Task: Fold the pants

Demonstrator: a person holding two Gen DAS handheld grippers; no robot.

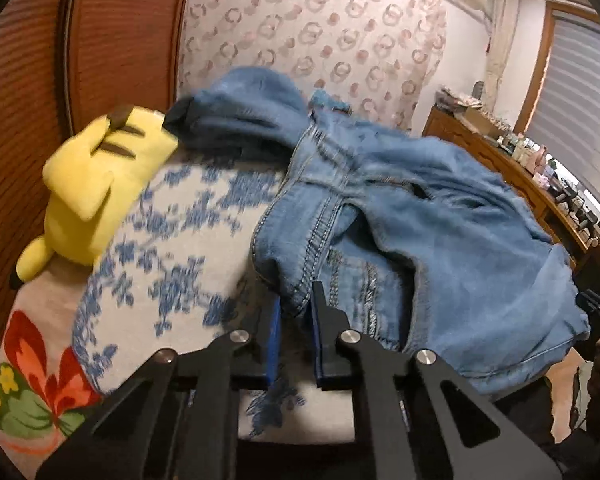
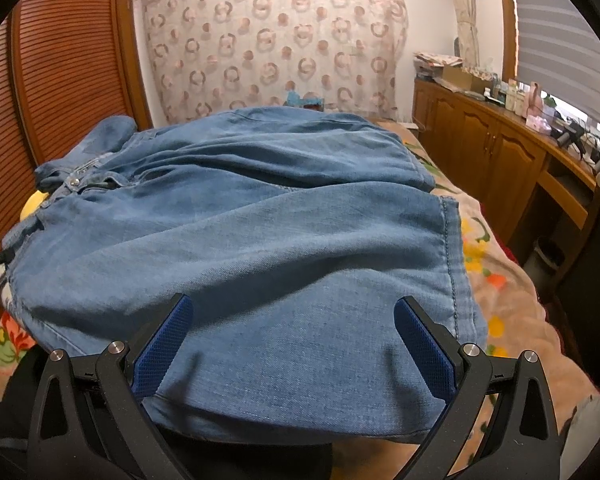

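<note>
Light blue denim pants [image 1: 440,208] lie rumpled on the bed, waistband and seams toward the left. My left gripper [image 1: 296,304] is shut on a stitched edge of the pants near the waist. In the right wrist view the pants [image 2: 240,232] spread wide across the bed with a hemmed leg end at the right. My right gripper [image 2: 294,312] is open, its blue pads on either side of the near fold of denim, with the cloth lying between and over the jaws.
A yellow plush toy [image 1: 96,184] lies at the bed's left by the wooden louvred wardrobe [image 1: 28,100]. A blue-flowered pillow [image 1: 172,248] lies under the left gripper. A floral blanket [image 2: 496,280] covers the bed. A wooden cabinet [image 2: 484,148] with clutter runs along the right.
</note>
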